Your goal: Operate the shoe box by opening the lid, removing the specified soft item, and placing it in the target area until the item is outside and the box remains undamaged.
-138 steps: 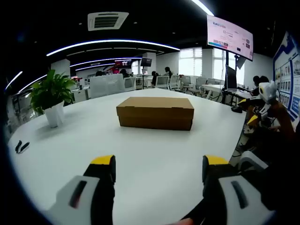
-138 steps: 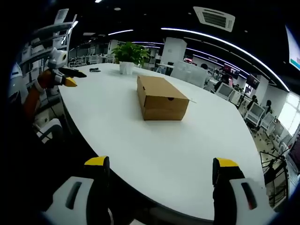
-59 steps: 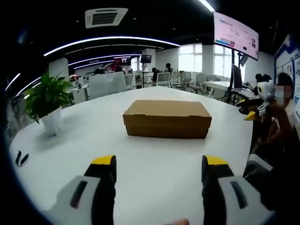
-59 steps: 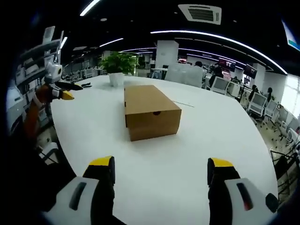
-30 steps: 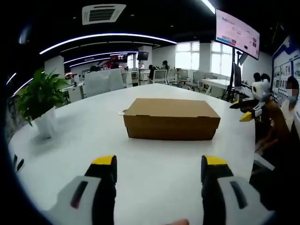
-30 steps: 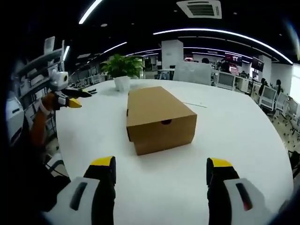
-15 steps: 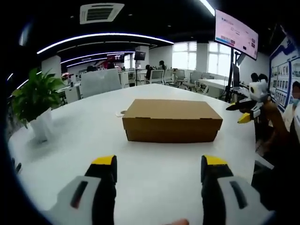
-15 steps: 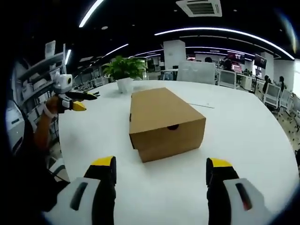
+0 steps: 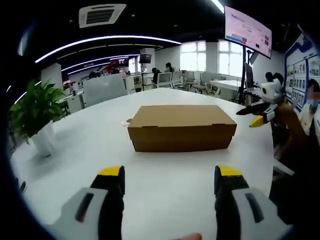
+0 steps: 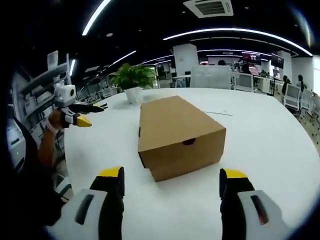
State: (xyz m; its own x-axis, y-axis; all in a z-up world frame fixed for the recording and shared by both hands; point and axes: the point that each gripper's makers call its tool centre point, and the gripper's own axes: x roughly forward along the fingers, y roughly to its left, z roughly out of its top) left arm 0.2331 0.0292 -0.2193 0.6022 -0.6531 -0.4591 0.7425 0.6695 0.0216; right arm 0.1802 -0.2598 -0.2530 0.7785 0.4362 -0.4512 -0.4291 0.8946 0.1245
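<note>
A plain brown cardboard shoe box (image 9: 181, 128) sits at the centre of the left gripper view on a white table (image 9: 75, 150), lid down and flush, its long side facing the camera. In the right gripper view the shoe box (image 10: 177, 136) fills mid-frame end-on, a small round hole in its short face. Both the left gripper (image 9: 168, 176) and the right gripper (image 10: 171, 176) have yellow-tipped jaws spread wide, holding nothing, short of the box. A potted plant (image 9: 35, 115) stands at left.

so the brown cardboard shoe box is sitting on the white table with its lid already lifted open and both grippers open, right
Not quite: the brown cardboard shoe box sits on the white table with its lid closed, as the right gripper view shows. The left gripper and right gripper are open.
</note>
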